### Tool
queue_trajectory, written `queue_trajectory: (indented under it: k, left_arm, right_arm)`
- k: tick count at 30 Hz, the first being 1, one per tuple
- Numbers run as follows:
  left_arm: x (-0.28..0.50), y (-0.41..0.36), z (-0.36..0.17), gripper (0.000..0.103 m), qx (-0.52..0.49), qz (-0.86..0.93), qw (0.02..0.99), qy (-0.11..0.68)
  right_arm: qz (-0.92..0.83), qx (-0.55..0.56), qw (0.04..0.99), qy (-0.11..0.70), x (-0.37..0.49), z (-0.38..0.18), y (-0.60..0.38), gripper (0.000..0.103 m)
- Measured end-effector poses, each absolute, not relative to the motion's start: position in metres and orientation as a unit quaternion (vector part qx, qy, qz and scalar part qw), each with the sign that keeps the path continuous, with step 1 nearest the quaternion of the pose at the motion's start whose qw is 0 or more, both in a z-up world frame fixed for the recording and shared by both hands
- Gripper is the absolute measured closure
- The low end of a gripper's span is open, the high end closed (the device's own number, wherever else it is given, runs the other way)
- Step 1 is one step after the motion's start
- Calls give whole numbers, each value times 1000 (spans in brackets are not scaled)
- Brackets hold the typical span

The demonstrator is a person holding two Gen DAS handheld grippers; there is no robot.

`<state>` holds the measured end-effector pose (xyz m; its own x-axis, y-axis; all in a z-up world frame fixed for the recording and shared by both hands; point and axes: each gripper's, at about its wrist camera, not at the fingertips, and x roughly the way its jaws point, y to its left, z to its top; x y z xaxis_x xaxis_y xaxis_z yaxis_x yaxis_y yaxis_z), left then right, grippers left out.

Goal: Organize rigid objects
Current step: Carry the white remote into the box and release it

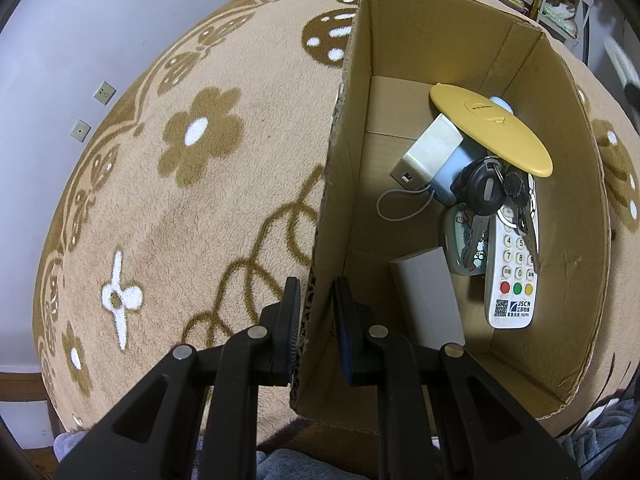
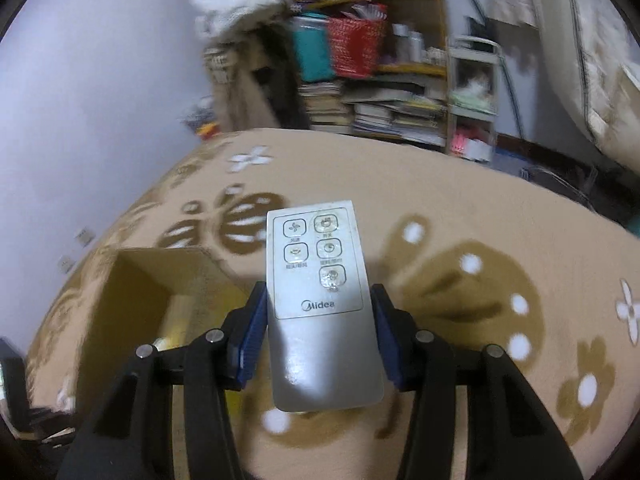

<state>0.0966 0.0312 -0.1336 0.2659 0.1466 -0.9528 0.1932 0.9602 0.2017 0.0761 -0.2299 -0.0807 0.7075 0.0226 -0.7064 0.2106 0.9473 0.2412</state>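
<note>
My left gripper (image 1: 316, 292) is shut on the near left wall of an open cardboard box (image 1: 344, 128), one finger outside and one inside. The box holds a yellow oval lid (image 1: 490, 128), a white adapter (image 1: 428, 152), black keys (image 1: 492, 192), a white numbered remote (image 1: 514, 272), a small cartoon-printed case (image 1: 466, 248) and a grey flat block (image 1: 426, 300). My right gripper (image 2: 320, 300) is shut on a grey Midea remote (image 2: 320, 292) and holds it above the blanket, right of the box (image 2: 132, 280).
The box stands on a tan blanket with brown and white flowers (image 1: 200, 132). A white wall (image 1: 60, 60) is at the left. Cluttered shelves with books and baskets (image 2: 360, 72) stand beyond the blanket's far edge.
</note>
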Motion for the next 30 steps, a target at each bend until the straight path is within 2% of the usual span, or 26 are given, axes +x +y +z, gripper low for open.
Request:
queue_trajectory:
  k: [9, 16, 30]
  left_arm:
    - [97, 33, -134, 87, 139, -15, 783, 606]
    - [98, 32, -133, 87, 139, -15, 783, 606]
    - [99, 33, -132, 87, 139, -16, 783, 606]
  right_arm:
    - [42, 100, 917, 383, 79, -56, -166, 50]
    - [60, 48, 903, 422, 86, -74, -131, 50]
    - [95, 26, 880, 465, 91, -97, -114, 52]
